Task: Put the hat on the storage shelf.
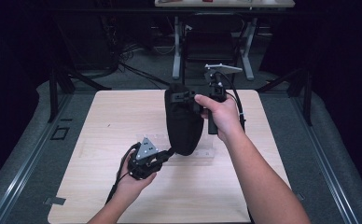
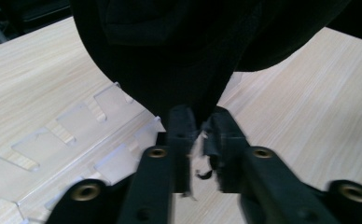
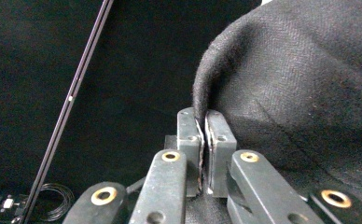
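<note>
A black cloth bag (image 1: 184, 122) hangs upright over the middle of the wooden table (image 1: 114, 121). My right gripper (image 1: 189, 97) holds it up from the top; in the right gripper view its jaws (image 3: 203, 120) are shut on a folded edge of the black cloth (image 3: 300, 79). My left gripper (image 1: 169, 152) sits low at the bag's bottom end. In the left gripper view its two jaws (image 2: 201, 122) stand close together with the cloth's lowest tip (image 2: 188, 60) pinched between them.
A clear plastic slotted holder (image 2: 76, 126) lies flat on the table under the bag (image 1: 156, 139). Beyond the table's far edge stand desk legs and cables (image 1: 177, 51) on a grey floor. Metal rails (image 1: 25, 158) run along both sides.
</note>
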A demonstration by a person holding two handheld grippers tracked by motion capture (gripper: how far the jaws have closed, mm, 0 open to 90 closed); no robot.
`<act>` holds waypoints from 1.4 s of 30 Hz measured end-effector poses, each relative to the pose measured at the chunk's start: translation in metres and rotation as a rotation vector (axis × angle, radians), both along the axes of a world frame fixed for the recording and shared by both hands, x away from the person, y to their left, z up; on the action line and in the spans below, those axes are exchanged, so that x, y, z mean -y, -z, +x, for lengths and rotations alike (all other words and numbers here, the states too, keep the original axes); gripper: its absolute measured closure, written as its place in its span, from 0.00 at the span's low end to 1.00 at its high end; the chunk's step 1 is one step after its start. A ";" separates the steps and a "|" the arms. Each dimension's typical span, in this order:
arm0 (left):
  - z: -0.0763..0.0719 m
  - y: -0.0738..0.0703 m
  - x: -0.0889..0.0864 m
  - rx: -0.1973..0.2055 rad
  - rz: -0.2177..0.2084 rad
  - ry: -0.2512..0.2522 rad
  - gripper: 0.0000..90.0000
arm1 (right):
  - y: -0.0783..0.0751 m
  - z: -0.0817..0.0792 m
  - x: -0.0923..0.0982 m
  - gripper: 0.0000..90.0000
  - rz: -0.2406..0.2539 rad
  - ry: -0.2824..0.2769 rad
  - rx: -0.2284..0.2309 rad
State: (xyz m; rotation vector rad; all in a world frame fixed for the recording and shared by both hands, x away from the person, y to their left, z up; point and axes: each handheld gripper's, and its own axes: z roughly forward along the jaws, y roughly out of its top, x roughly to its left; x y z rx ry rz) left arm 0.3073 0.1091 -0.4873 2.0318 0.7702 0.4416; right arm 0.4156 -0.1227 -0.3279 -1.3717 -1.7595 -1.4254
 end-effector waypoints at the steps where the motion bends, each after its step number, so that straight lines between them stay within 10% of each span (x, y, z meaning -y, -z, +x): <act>1: 0.000 0.000 0.000 0.000 0.000 0.000 0.91 | 0.000 0.000 0.000 0.96 0.000 0.000 0.000; 26: -0.001 0.022 -0.013 0.009 0.117 -0.039 0.94 | 0.001 -0.015 0.065 0.87 0.034 0.112 0.064; 42: -0.005 0.037 -0.034 -0.021 0.105 -0.057 0.82 | 0.008 -0.022 0.094 0.86 0.007 0.186 0.070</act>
